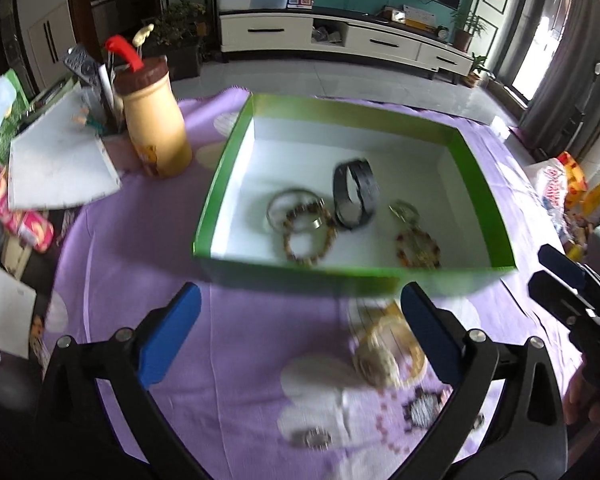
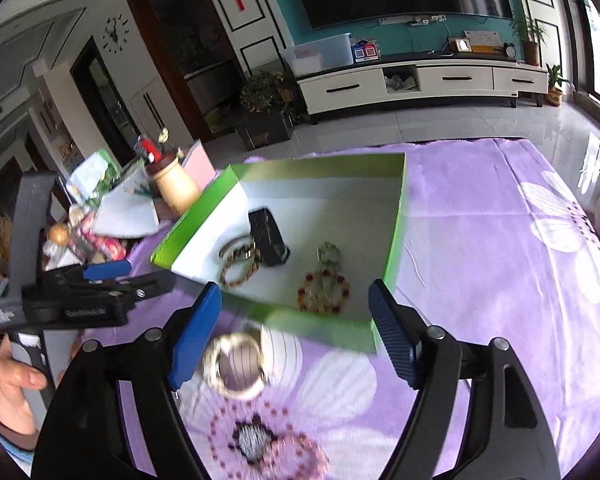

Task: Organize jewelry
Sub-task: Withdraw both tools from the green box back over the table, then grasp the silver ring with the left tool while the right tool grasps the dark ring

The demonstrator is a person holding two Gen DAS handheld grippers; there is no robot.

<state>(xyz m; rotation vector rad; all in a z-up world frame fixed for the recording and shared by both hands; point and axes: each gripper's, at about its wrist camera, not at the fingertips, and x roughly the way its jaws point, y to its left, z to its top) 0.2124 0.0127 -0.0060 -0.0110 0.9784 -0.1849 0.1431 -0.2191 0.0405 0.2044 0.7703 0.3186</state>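
A green box with a white inside [image 1: 220, 184] [image 2: 396, 236] sits on the purple flowered cloth. In it lie a black watch [image 1: 356, 196] [image 2: 268, 236], a silver bangle [image 1: 292, 208], a brown bead bracelet [image 1: 308, 236] [image 2: 240, 268] and a red-and-gold bead bracelet [image 1: 418, 246] [image 2: 324, 292]. A pale bangle pair [image 1: 388, 352] [image 2: 236, 364] lies on the cloth in front of the box. My left gripper [image 1: 300, 332] is open and empty, above the cloth just left of the bangles. My right gripper [image 2: 296, 332] is open and empty, with the bangles by its left finger.
A tan jar with a brown lid [image 1: 154, 120] [image 2: 176, 188] stands left of the box, beside papers, a pen holder and packets [image 1: 56, 160]. Snack bags [image 1: 568, 188] lie at the right edge. A small silver piece [image 1: 312, 438] lies on the cloth near me.
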